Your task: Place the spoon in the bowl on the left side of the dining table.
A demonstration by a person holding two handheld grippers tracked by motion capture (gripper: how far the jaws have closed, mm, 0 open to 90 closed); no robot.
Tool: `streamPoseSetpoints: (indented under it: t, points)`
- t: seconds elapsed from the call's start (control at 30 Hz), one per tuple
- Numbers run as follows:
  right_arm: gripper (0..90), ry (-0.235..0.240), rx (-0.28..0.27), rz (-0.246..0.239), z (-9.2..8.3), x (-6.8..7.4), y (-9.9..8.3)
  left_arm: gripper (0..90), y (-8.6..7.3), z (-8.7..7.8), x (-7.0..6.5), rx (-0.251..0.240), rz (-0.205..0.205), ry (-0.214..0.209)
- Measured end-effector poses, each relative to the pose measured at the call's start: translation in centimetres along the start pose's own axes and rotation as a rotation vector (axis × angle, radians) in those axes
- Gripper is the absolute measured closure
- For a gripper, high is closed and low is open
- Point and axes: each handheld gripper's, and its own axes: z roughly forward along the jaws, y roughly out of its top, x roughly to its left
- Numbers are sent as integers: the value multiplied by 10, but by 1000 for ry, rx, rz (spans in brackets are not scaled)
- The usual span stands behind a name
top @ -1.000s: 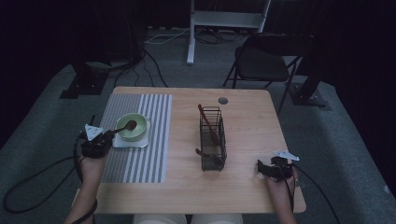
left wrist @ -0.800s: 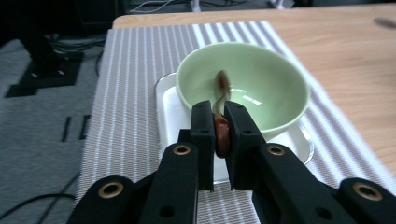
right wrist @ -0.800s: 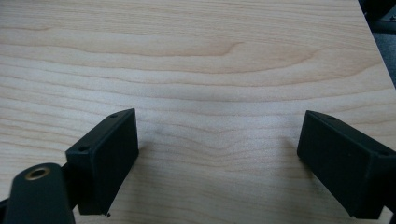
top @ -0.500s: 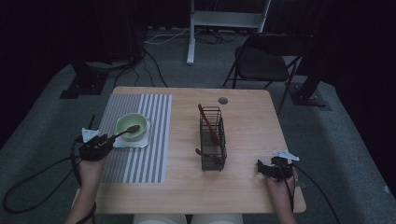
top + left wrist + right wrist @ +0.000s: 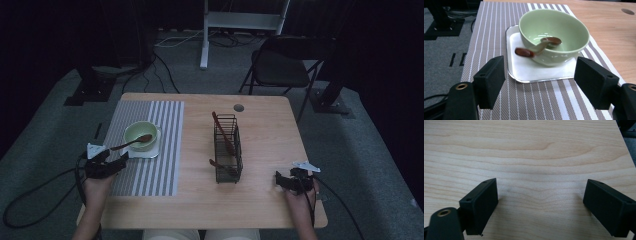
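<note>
A brown spoon [image 5: 537, 47] lies in the pale green bowl [image 5: 554, 32], its handle resting over the near rim. The bowl [image 5: 140, 134] sits on a small white square plate [image 5: 524, 72] on the striped placemat [image 5: 160, 150]. My left gripper [image 5: 120, 161] hovers just short of the spoon handle [image 5: 131, 143]. Its jaws have just been opening and stand wide, with nothing between them [image 5: 539, 72]. At the table's front right, my right gripper [image 5: 280, 180] rests low over bare wood, open and empty [image 5: 539, 195].
A black wire basket [image 5: 228, 150] stands mid-table with brown utensils in it, one leaning up at the far end. A round cable hole [image 5: 239, 107] marks the table's far edge. A folding chair [image 5: 280, 70] stands beyond the table.
The left gripper has let go of the spoon handle, opened wide and drawn back slightly. The spoon stays in the bowl. The right gripper has not moved.
</note>
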Motion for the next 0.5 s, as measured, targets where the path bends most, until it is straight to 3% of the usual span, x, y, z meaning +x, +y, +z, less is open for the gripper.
streamPoseSetpoints:
  t: [0.07, 0.23, 0.37, 0.5]
  points:
    - [118, 0, 0, 0, 0, 0, 0, 188, -4, 0, 3, 7, -13, 7]
    - [118, 0, 0, 1, 0, 0, 0, 142, -9, -3, 7, 0, -21, 12]
    - [118, 0, 0, 1, 0, 0, 0, 103, -15, -3, 8, 16, -14, 19]
    - [118, 0, 2, 2, 0, 0, 0, 92, -25, -4, 7, -21, 13, 34]
